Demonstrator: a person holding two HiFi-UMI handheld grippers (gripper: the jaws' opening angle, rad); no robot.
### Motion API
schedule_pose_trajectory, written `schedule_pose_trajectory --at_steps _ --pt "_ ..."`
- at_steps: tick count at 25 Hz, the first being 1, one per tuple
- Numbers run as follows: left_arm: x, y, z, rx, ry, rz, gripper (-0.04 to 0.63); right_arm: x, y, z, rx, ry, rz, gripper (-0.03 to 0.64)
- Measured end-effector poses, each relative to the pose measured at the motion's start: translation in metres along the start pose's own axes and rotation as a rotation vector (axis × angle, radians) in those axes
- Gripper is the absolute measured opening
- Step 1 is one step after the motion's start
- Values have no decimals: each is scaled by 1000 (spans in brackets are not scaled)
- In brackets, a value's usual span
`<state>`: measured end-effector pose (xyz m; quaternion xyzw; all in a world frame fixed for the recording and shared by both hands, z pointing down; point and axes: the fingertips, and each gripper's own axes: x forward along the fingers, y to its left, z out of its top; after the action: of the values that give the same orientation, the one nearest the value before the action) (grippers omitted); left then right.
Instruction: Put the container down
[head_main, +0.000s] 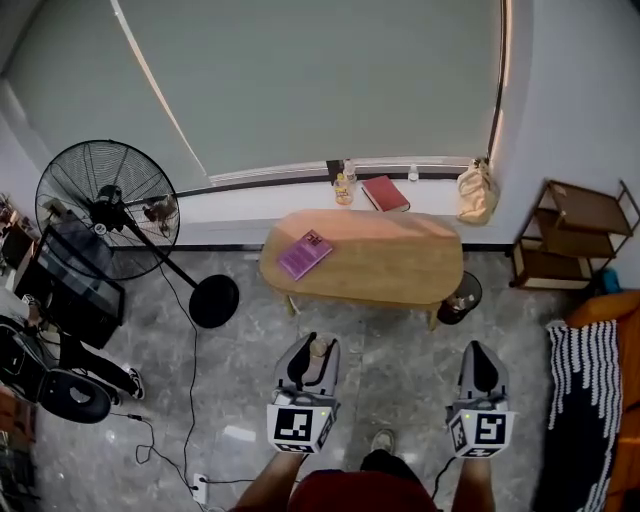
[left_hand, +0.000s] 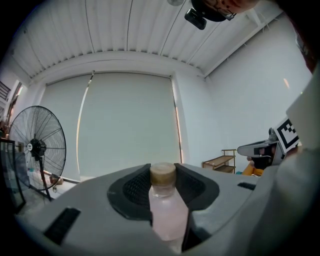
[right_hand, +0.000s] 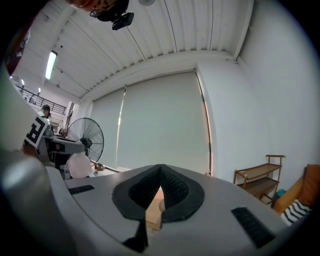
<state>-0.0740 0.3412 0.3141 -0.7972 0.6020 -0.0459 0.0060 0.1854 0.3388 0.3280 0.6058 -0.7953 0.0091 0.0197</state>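
Container (left_hand: 167, 212): a small, pale pink, translucent plastic bottle with a round tan cap. The body widens below a short neck. In the left gripper view the cap sits at the top, level with the upper edge of the jaw pads.
Where the container is: between the jaws of the left claw (head_main: 311, 345), held over the grey marbled floor (head_main: 240, 380). In the head view it is short of the desk's near edge and touches neither desk nor floor.
Left claw: clenched on the container, with the ribbed black pads pressed against its two sides.
Right claw (right_hand: 160, 169): closed with its tips meeting and nothing held. Only a sliver of the light wood beyond shows through the gap lower down.
Desk (head_main: 400, 268): an oval, light wooden desk on short legs, standing ahead of both claws and in front of the window ledge.
On the desk: a purple book (head_main: 305, 254) lying flat near the left end. The rest of the top is bare wood.
Window ledge: a red book (head_main: 385, 193), a small orange bottle (head_main: 343, 190) and a beige cloth bag (head_main: 477, 193), all below the drawn grey roller blind (head_main: 320, 80).
Left of the desk: a black standing fan (head_main: 108, 208) on a round base.
Right of the desk: a low brown wooden shelf (head_main: 575, 232) against the wall.
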Motion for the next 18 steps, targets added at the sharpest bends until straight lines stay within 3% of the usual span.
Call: schedule_pose_trajectory --at_steps 10,18 --pt "66 -7 5 0 2 7 147 58 -36 2 14 -25 15 -5" --pt "120 17 -1 -8 -1 -15 147 112 -36 -4 -2 -10 3 -5"
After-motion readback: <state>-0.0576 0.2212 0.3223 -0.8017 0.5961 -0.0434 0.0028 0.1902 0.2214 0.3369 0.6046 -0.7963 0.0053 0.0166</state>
